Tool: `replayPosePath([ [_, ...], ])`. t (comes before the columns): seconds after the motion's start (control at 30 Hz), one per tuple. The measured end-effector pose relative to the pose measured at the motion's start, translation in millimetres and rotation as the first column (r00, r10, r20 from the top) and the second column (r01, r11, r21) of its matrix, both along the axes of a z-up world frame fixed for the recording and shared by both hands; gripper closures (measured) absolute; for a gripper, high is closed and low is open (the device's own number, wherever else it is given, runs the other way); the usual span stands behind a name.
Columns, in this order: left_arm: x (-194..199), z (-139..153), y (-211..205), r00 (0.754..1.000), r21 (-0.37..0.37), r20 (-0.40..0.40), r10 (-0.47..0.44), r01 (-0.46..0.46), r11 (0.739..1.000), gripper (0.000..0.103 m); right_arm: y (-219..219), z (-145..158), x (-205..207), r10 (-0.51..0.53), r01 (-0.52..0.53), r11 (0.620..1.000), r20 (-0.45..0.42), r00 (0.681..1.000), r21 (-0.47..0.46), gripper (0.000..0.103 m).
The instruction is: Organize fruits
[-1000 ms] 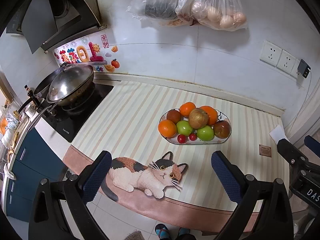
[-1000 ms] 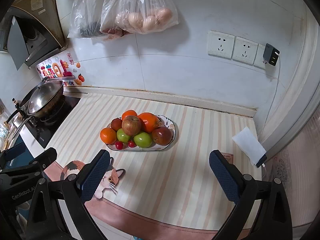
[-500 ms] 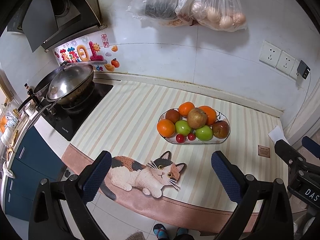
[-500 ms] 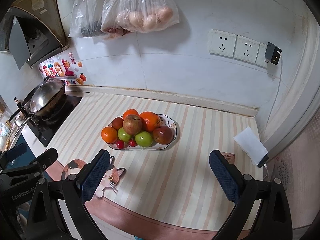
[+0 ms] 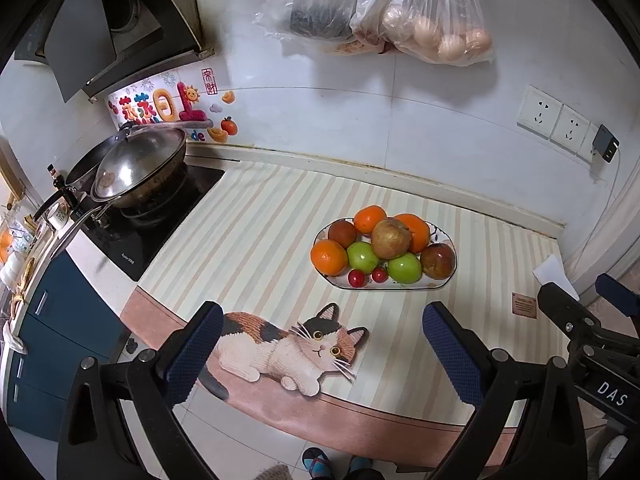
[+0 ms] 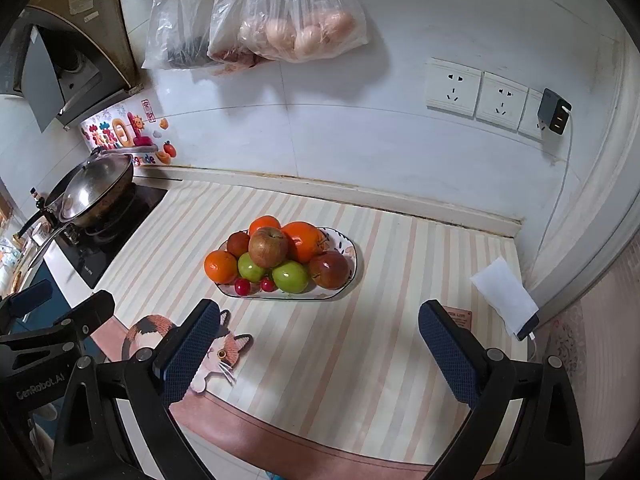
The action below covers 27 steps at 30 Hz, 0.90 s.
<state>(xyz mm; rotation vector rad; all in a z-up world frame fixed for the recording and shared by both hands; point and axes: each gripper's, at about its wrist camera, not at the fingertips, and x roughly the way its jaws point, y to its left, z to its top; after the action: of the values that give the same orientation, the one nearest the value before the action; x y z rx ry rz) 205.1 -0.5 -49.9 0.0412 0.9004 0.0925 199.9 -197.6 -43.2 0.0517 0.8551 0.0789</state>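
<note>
- Both your left gripper [image 5: 320, 344] and right gripper [image 6: 316, 340] hang spread wide and empty at the near edge of the counter; the fruit plate [image 6: 349, 280] sits well beyond them, mid-counter on the striped mat [image 6: 360, 340].
- The fruit is heaped: the brownish apple [image 6: 268, 246] rides on top. Pull a lower green apple [image 6: 291, 276] first and the pile will likely tumble.
- The cherry tomatoes [image 6: 242, 286] at the near rim are small and round; a clumsy pinch could shoot them off.
- Push sideways and the plate may slide.
</note>
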Motion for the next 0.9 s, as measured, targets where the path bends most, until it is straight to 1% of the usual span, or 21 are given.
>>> replayPosePath([
  [0.9,3.4,2.6,-5.0,1.0,-0.012,0.003,0.008,-0.008,1.0,0.001,-2.3,-1.8,7.1,0.005,-0.005,1.0,-0.004,1.0,0.009,0.002],
])
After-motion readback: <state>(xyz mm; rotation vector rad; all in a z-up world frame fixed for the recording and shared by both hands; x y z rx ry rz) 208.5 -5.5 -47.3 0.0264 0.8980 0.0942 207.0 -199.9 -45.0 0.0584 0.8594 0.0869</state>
